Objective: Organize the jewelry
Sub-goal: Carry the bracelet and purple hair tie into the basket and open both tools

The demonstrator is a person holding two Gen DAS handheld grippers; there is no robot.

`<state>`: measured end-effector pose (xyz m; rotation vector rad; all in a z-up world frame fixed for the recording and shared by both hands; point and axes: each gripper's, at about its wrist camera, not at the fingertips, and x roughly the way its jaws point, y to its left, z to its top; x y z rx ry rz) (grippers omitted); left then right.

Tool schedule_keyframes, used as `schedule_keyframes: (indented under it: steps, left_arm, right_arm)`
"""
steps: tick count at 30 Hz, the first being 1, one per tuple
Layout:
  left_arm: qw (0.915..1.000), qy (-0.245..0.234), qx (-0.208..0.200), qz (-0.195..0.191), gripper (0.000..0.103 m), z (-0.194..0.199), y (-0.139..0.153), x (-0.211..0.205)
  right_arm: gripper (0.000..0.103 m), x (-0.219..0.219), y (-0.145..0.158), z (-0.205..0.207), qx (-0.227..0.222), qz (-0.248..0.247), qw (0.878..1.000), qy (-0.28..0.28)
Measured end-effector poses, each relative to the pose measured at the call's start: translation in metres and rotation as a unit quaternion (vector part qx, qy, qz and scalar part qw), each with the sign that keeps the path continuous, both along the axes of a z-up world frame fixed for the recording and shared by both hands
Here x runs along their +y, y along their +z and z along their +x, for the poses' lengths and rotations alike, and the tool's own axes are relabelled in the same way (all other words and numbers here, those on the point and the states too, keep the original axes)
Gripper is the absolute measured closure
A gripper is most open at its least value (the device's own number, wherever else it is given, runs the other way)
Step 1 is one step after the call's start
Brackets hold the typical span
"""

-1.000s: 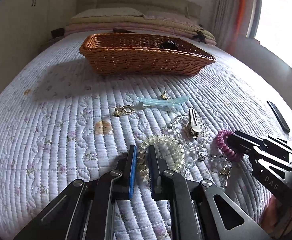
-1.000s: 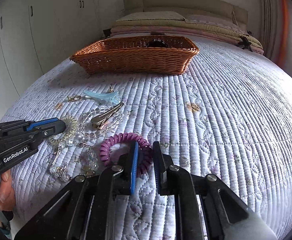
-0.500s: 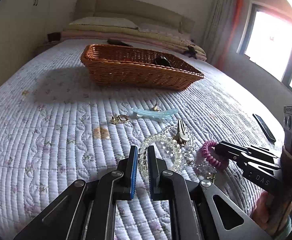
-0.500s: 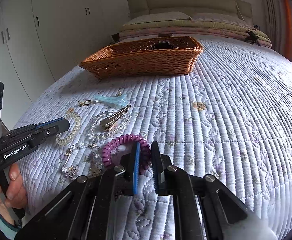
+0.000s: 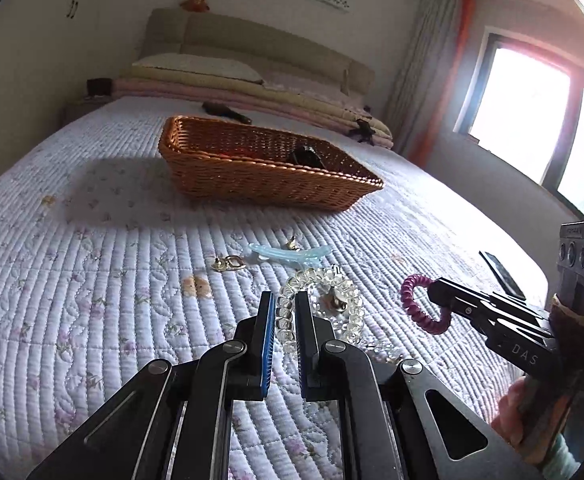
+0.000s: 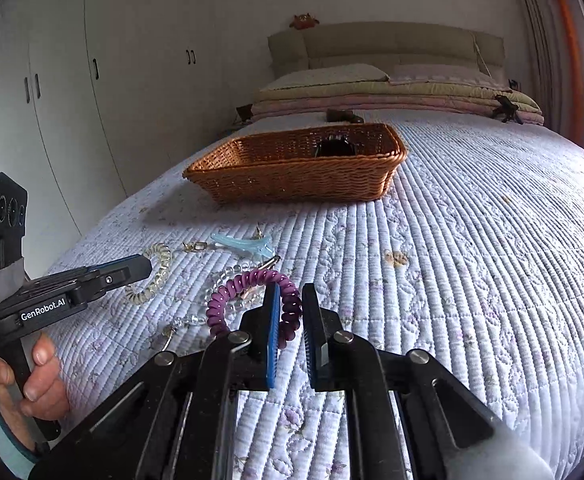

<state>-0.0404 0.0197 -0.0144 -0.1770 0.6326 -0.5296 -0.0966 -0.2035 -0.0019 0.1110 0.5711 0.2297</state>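
Note:
My left gripper [image 5: 284, 304] is shut on a clear yellowish coil hair tie [image 5: 286, 322] and holds it above the quilt; it also shows in the right wrist view [image 6: 154, 272]. My right gripper [image 6: 291, 300] is shut on a purple coil hair tie [image 6: 252, 300], lifted off the bed, which also shows in the left wrist view [image 5: 423, 304]. A wicker basket [image 5: 260, 172] with a dark item [image 5: 305, 157] inside stands farther up the bed. A clear bead bracelet [image 5: 343, 300], a metal clip [image 5: 333, 302], a light blue hair clip [image 5: 288, 252] and gold earrings [image 5: 228, 263] lie on the quilt.
The bed's quilt [image 5: 92, 280] spreads all round. A black flat object [image 5: 501, 274] lies near the right edge. Pillows and folded blankets [image 5: 232, 84] are stacked at the headboard. White wardrobes [image 6: 92, 100] line the left wall, a window [image 5: 531, 112] the right.
Both grippers have risen from the quilt, each lifting its coil hair tie. The view now sits higher and the basket looks farther off.

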Motion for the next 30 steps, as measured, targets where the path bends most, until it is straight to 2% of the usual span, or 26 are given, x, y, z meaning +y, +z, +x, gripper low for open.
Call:
schedule_keyframes:
  steps: [3,6,10,13,16,19,24,30]
  left_arm:
    - [0.9997,0.000,-0.011,-0.023,0.093,0.005,0.018,0.009]
    - [0.9990,0.014,-0.041,-0.010,0.093,0.021,0.050,0.009]
    - [0.9967,0.023,-0.078,-0.007,0.093,0.061,0.092,0.000]
    - [0.9959,0.024,-0.087,0.006,0.093,0.101,0.106,-0.013]
    - [0.9963,0.039,-0.071,0.028,0.093,0.146,0.100,-0.027]
    - [0.9975,0.053,-0.035,0.031,0.093,0.186,0.076,-0.032]
    - [0.9966,0.067,-0.015,0.045,0.093,0.210,0.039,-0.035]
    - [0.9948,0.069,-0.020,0.073,0.093,0.213,0.033,-0.043]
  right_arm:
    - [0.090,0.002,0.023,0.010,-0.020,-0.007,1.000,0.004]
    - [0.090,0.006,0.053,0.031,-0.041,-0.034,0.999,0.001]
    - [0.090,0.007,0.085,0.077,-0.064,-0.066,0.996,-0.014]
    - [0.090,0.003,0.094,0.127,-0.058,-0.080,0.995,-0.033]
    - [0.090,-0.003,0.089,0.179,-0.032,-0.081,0.995,-0.057]
    - [0.090,-0.016,0.073,0.214,0.002,-0.049,0.997,-0.065]
    - [0.090,-0.021,0.048,0.221,-0.005,-0.065,0.995,-0.071]
    - [0.090,-0.017,0.031,0.229,0.018,-0.073,0.995,-0.069]
